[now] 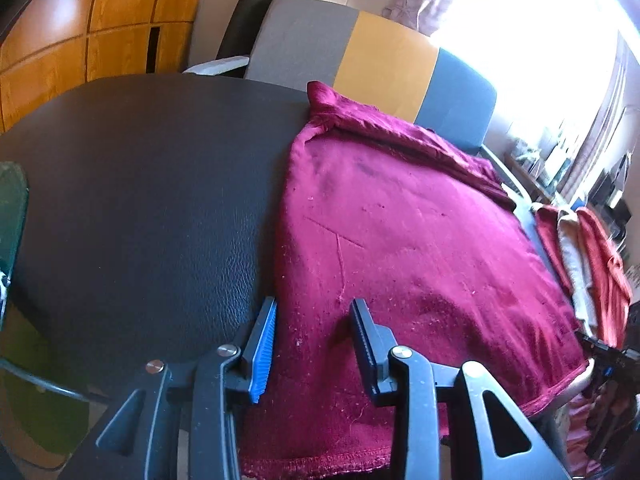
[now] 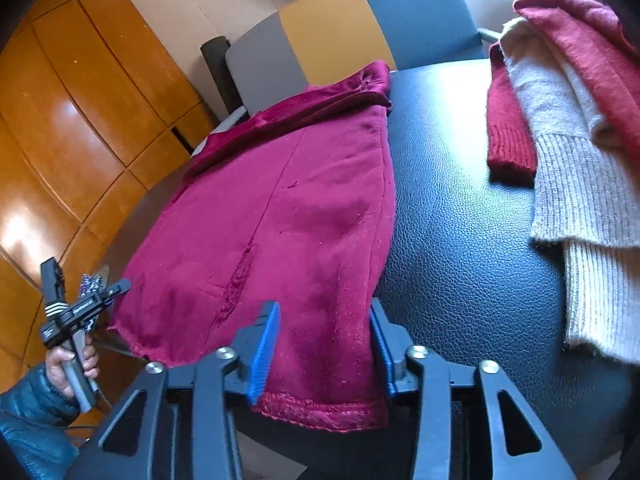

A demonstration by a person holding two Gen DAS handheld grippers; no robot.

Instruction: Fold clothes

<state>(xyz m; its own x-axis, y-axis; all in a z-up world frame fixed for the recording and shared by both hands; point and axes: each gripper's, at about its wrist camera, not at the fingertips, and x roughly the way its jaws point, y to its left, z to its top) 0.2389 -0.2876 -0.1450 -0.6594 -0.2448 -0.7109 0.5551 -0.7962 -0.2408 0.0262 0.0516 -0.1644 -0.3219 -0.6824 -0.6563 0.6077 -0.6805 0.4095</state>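
Garment (image 1: pixel 400 240) lies flat on black table (image 1: pixel 140 200), near hem overhanging. Left gripper (image 1: pixel 314 344) and right gripper (image 2: pixel 324 344) both spread, straddling near hem corners. Pinch both evenly, lift together, carry hem far.

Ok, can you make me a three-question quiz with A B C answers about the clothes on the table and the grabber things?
1. Where does the pile of sweaters lie?
A. right of the magenta garment
B. on top of it
C. on the chair

2. What colour is the table?
A. white
B. black
C. green

3. How are the right gripper and left gripper?
A. both shut
B. one shut
C. both open

Answers:
1 A, the pile sits apart on the table's right side.
2 B, black leathery top.
3 C, each pair of fingers stands apart over the near hem.
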